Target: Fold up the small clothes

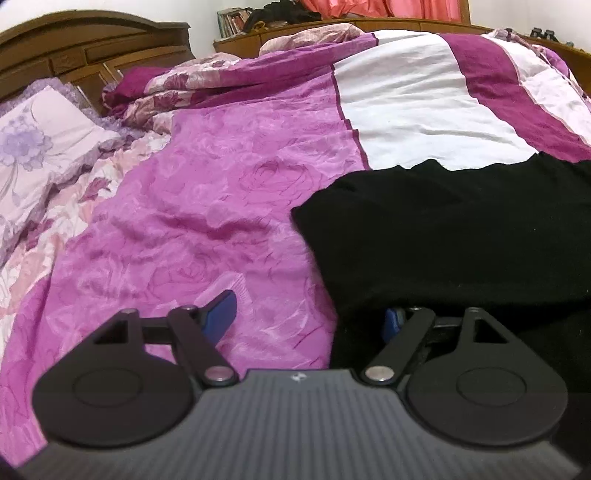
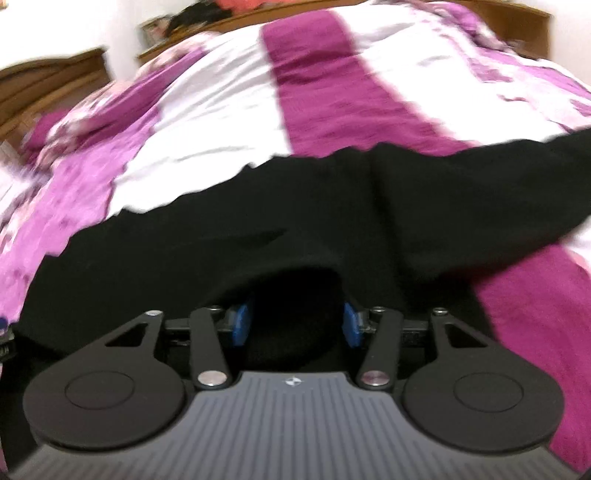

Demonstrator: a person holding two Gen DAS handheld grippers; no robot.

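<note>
A black garment (image 1: 461,229) lies spread on the bed, filling the right half of the left wrist view. My left gripper (image 1: 306,317) is open wide at its left edge. Its left blue pad (image 1: 221,310) rests over the pink bedspread, and its right pad (image 1: 392,321) is tucked under the black cloth. In the blurred right wrist view the same garment (image 2: 258,221) stretches across the middle. My right gripper (image 2: 295,325) is open at its near edge, a raised fold of black cloth draped over both blue pads (image 2: 242,321) and hiding their tips.
The bed carries a crumpled pink, magenta and white bedspread (image 1: 207,184). A floral pillow (image 1: 40,147) lies at the far left before a wooden headboard (image 1: 92,44). A wooden shelf with books (image 1: 236,22) and a coral curtain (image 1: 388,7) stand behind.
</note>
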